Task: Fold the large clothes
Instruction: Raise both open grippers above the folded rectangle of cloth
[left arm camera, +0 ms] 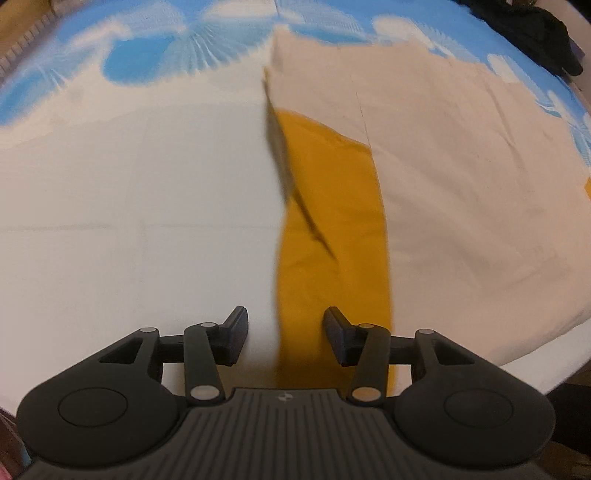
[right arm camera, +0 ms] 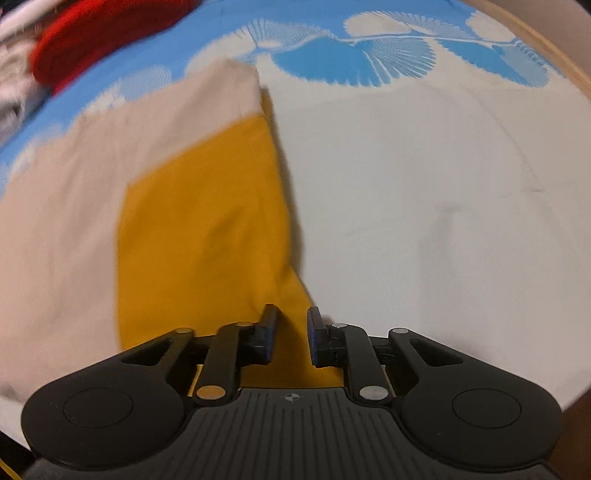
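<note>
Left wrist view: left gripper (left arm camera: 284,336) jaws apart above mustard-and-cream garment (left arm camera: 332,229); right gripper (right arm camera: 291,336) nearly together, grip unclear. Mid-fold; next, regrasp an edge.

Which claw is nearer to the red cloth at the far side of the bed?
Right. The red cloth shows only in the right wrist view, far ahead and left of the right claw. The left claw hangs over the yellow fabric; no red cloth there.

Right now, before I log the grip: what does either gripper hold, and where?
Right gripper seems to pinch the mustard garment at its near edge; left gripper holds nothing, open.
</note>
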Demonstrator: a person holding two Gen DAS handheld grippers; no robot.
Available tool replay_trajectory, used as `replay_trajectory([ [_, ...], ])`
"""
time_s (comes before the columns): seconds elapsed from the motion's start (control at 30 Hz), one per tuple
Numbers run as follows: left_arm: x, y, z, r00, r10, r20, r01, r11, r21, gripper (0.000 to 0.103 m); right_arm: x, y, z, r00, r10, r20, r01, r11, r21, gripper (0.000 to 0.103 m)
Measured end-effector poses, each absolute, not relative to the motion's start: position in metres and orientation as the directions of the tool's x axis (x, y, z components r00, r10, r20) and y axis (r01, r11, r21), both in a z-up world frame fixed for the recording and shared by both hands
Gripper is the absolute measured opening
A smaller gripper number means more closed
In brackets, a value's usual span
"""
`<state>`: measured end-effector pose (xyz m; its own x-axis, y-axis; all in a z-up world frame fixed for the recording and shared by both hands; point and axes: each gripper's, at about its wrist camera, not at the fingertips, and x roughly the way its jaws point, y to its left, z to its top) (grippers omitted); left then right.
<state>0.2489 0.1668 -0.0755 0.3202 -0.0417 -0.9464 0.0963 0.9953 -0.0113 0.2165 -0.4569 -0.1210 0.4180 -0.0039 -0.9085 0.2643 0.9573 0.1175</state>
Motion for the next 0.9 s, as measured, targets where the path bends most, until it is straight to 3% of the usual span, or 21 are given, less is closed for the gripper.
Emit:
replay_trajectory([
  [0.1,0.224,0.159,-0.035,0.506,-0.044,-0.861,0.135,0.99,0.029,0.051,0.204,-0.455,-0.099,0.482,-0.12,-0.868,0.277,0.961,0.022,0.01],
  [0.2,0.195,0.155,0.007,0.694,-0.061,-0.717,0.113,0.993,0.026,0.054,0.181,-0.448,-0.047,0.68,-0.178,-0.712,0.291,0.956,0.04,0.01],
  [0.33,0.153,0.142,0.036,0.812,-0.1,-0.576,0.098,0.995,-0.034,0.066,0.13,-0.427,0.015,0.868,-0.246,-0.432,0.3,0.952,0.06,0.013],
  [0.43,0.124,0.122,0.04,0.842,-0.105,-0.529,0.108,0.994,-0.025,0.07,0.099,-0.418,0.033,0.904,-0.248,-0.347,0.306,0.945,0.12,0.022],
  [0.6,0.089,0.101,0.023,0.84,-0.108,-0.531,0.125,0.992,-0.005,0.069,0.073,-0.393,0.03,0.9,-0.206,-0.383,0.287,0.943,0.167,0.024],
  [0.7,0.072,0.094,0.004,0.831,-0.111,-0.546,0.122,0.992,-0.016,0.058,0.06,-0.377,0.024,0.895,-0.188,-0.404,0.283,0.94,0.189,0.024],
  [0.77,0.064,0.087,-0.006,0.817,-0.114,-0.566,0.125,0.992,-0.019,0.041,0.052,-0.368,0.016,0.895,-0.177,-0.411,0.273,0.943,0.19,0.024],
  [0.9,0.057,0.072,-0.017,0.794,-0.133,-0.593,0.132,0.99,-0.044,0.038,0.042,-0.352,-0.008,0.86,-0.155,-0.486,0.29,0.932,0.218,0.024],
])
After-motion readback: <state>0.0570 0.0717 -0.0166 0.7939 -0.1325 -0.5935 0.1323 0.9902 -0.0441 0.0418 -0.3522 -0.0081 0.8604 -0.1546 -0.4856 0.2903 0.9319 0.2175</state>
